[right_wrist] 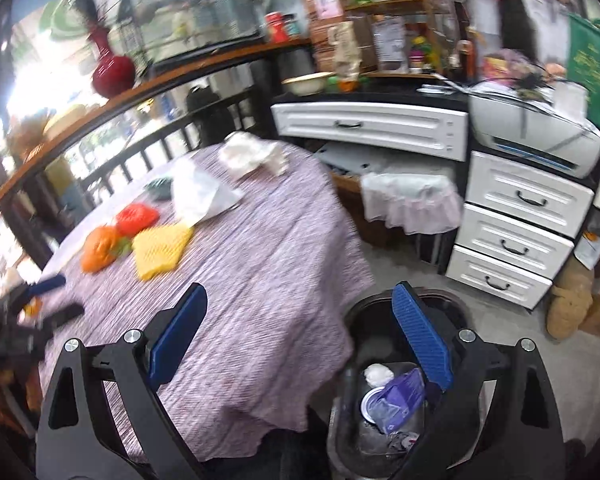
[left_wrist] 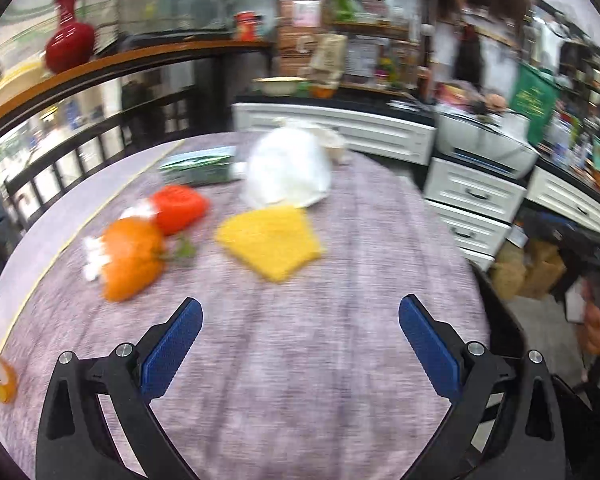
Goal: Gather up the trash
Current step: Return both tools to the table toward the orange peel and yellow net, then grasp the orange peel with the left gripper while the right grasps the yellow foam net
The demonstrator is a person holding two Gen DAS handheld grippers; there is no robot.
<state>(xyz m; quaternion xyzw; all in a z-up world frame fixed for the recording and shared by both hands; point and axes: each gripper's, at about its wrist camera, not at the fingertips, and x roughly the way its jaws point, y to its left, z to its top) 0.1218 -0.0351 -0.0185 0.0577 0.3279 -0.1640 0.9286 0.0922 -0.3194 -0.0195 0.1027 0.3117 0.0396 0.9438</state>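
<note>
Two grippers, left gripper (left_wrist: 300, 344) and right gripper (right_wrist: 300, 332), hang with fingers apart and nothing held. We note the right one poised over the bin (right_wrist: 383, 408) at lower right, already holding a purple wrapper (right_wrist: 399, 400), likely the drop point. Farther up the table (left_wrist: 339, 360), we find crumpled white tissue (right_wrist: 252, 154), pale and loosely wadded, at upper centre, near the far edge.
</note>
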